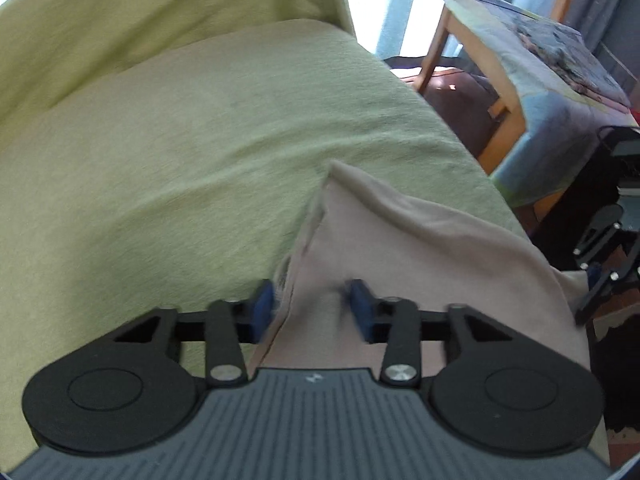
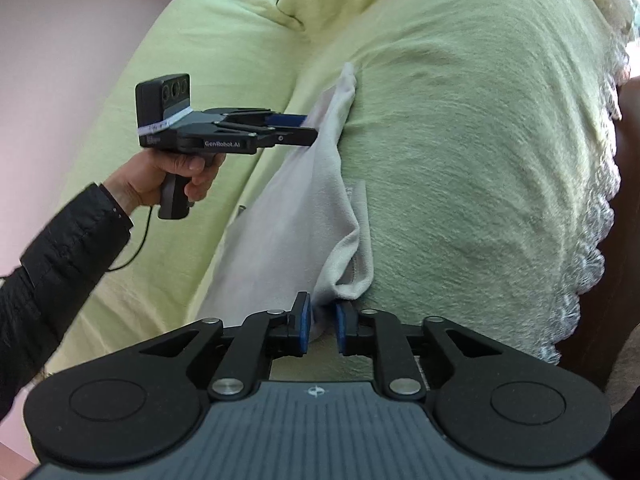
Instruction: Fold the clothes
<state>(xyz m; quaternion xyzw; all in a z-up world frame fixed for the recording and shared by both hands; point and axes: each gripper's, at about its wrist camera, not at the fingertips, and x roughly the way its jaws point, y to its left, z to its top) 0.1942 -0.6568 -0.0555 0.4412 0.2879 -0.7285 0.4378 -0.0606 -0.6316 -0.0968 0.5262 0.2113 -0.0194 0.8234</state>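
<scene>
The right claw (image 2: 320, 326) was nearly closed, its blue pads pinching the near corner of a pale pinkish-grey garment (image 2: 288, 224), bunched where they met it. The left claw (image 1: 312, 310) stood somewhat wider, with the cloth's hemmed edge running up between its pads; whether those pads pressed the fabric or merely straddled it could not be told from its own view. From the right wrist view, the left claw reached in level at the garment's far end, gripped by a hand (image 2: 172, 178) in a dark sleeve (image 2: 60, 264).

The garment lay stretched between the two claws along the seat of a sofa draped in a yellow-green cover (image 2: 460, 160). It looked thin, soft and light, a knit that would sag and crease wherever unsupported, so corners and hems seemed the sensible holds; a pinch mid-panel would likely gather it.

The seat offered broad open room to the right of the garment. A lace-trimmed edge (image 2: 592, 240) marked where the cover dropped off, and a wooden chair (image 1: 500, 92) stood beyond the sofa's end.
</scene>
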